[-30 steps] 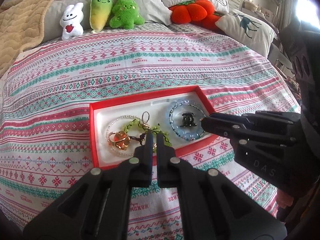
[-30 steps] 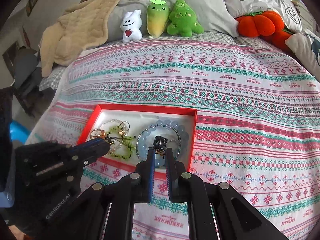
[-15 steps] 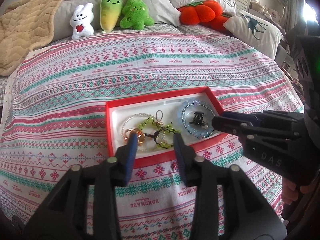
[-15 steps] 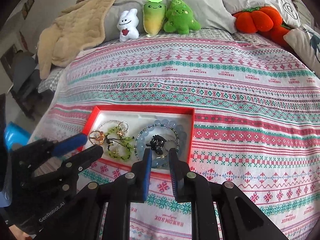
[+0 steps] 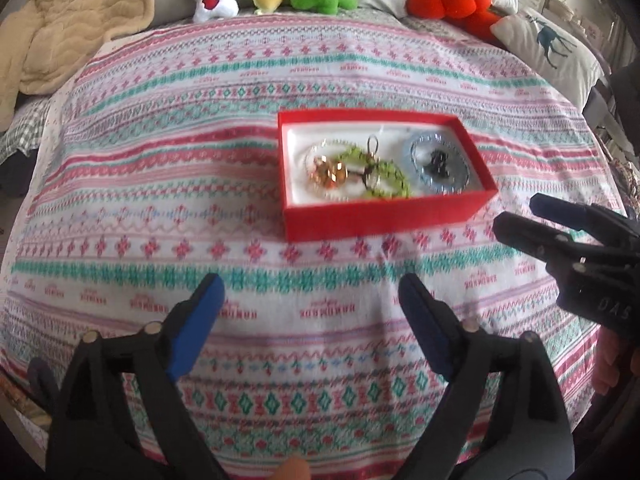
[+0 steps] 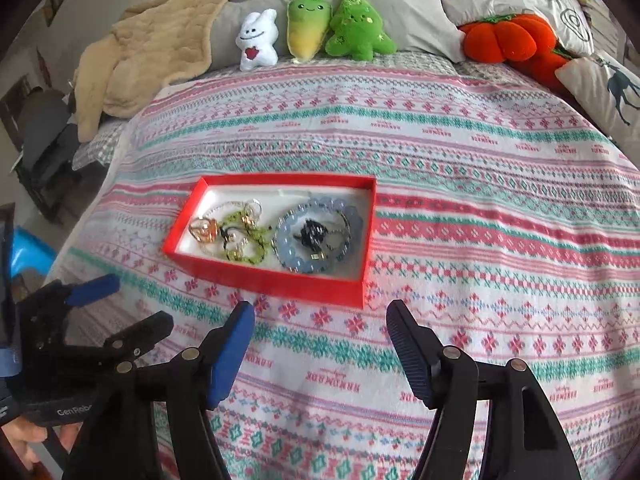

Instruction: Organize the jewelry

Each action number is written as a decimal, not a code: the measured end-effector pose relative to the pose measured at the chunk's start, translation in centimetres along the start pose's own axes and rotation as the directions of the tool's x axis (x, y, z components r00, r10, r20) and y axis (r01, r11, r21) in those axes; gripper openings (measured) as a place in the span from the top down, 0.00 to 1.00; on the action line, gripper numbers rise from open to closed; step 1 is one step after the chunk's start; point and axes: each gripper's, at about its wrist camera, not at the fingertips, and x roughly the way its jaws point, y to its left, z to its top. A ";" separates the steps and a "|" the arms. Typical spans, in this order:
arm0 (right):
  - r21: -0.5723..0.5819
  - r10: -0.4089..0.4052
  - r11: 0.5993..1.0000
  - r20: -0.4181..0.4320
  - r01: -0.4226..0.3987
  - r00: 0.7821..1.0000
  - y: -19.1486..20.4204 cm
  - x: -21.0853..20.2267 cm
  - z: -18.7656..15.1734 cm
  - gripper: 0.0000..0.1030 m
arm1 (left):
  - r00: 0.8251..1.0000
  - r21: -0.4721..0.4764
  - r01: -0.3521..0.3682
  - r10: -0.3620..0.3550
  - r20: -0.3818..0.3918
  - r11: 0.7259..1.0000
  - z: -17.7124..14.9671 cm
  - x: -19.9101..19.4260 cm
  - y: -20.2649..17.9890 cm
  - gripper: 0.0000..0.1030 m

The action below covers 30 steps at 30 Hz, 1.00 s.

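A red box [image 5: 380,216] [image 6: 264,278] with a white lining sits on the patterned bedspread. In it lie a blue bead bracelet [image 5: 438,164] [image 6: 316,236] with a black piece in its middle, a green bead bracelet [image 5: 380,176] [image 6: 248,240], gold rings [image 5: 328,172] [image 6: 204,230] and a clear bead strand. My left gripper [image 5: 310,292] [image 6: 116,304] is open and empty, pulled back in front of the box. My right gripper [image 6: 320,320] [image 5: 520,216] is open and empty, near the box's front right side.
Plush toys stand at the head of the bed: a white one [image 6: 258,42], a yellow-green one [image 6: 308,24], a green tree [image 6: 358,28] and an orange pumpkin [image 6: 504,38]. A beige blanket [image 6: 148,52] lies at the back left. Pillows lie at the right.
Both grippers were shut over the box's jewelry a second ago. Both have opened wide and drawn back from the box toward the bed's near edge. The jewelry stays in the box.
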 end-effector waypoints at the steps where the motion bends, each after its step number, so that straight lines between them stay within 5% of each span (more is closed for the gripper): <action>1: 0.003 -0.013 1.000 -0.010 0.013 1.000 0.0 -0.1 -0.3 0.27 | 1.000 0.001 -0.005 0.005 -0.004 1.000 -0.3 -0.1 -0.1 0.03; 11: 0.004 -0.123 0.992 -0.104 0.124 0.987 0.1 -1.0 -3.9 0.07 | 0.999 -0.030 -0.034 0.034 -0.024 0.999 -2.3 -1.2 -0.6 0.01; 30: 0.004 -0.177 0.984 -0.134 0.179 0.975 0.1 -0.8 -4.5 0.07 | 0.997 -0.007 -0.061 0.061 -0.039 0.998 -2.5 -0.6 -1.8 0.00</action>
